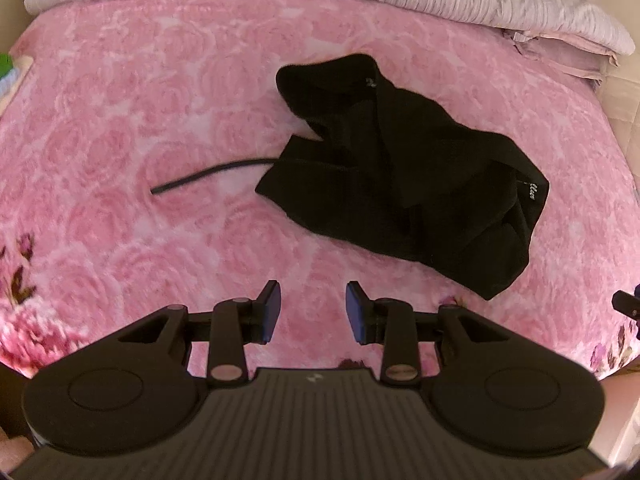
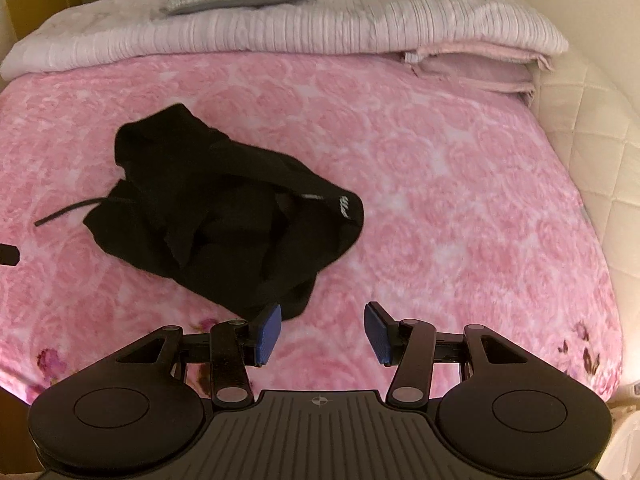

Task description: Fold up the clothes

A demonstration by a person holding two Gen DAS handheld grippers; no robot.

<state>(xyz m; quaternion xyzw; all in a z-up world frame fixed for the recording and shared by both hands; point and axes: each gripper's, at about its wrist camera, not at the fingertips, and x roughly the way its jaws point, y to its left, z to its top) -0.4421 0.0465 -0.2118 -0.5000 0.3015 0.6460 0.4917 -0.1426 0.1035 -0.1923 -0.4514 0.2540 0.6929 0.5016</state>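
Both tongs, left (image 1: pixel 313 312) and right (image 2: pixel 322 334), gape empty above the bed (image 1: pixel 120 140); black garment (image 1: pixel 400 184) lies crumpled, no fold started yet.

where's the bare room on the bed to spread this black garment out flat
Widest free patch: pink blanket right of the black garment, up to the cream bed edge. Another lies left of it beyond the drawstring. Crowded along the far side, where folded quilts are stacked.
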